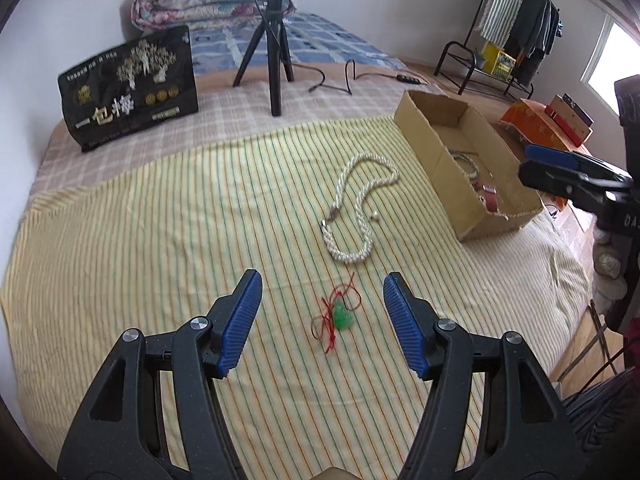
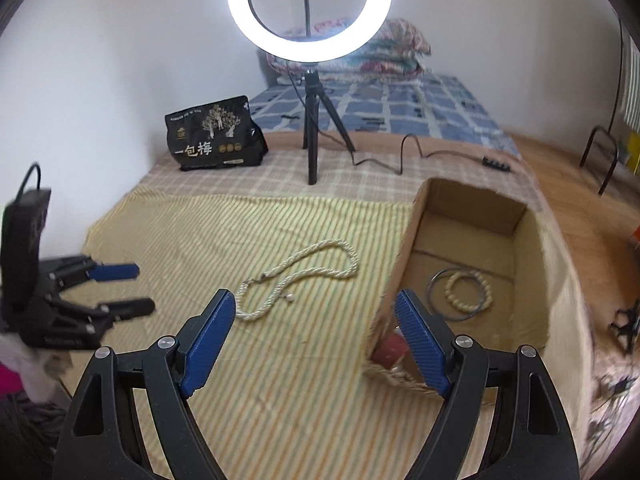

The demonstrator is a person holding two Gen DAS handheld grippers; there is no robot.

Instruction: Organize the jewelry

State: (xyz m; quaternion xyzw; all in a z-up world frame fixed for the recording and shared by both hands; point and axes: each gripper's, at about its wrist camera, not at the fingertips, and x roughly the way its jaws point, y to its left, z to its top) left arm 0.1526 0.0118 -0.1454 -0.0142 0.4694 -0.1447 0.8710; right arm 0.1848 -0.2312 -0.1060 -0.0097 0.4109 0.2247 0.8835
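"一包梅" on blk bag [image 1: 130, 90]

**Jewelry and other things, counted around the cardboard box**

One cardboard box [image 2: 404, 248] stands open. Inside it lie one beaded bracelet [image 2: 468, 292], one thin metal ring [image 2: 434, 280] and one red item [image 2: 390, 350] (too hidden to identify). Outside the box, on the one striped cloth [image 1: 160, 240], are one pearl rope necklace [image 1: 352, 208] and one green pendant [image 1: 343, 318] on red cord. Beyond the box: one ring light [image 2: 308, 4], one black bag [image 1: 128, 88].
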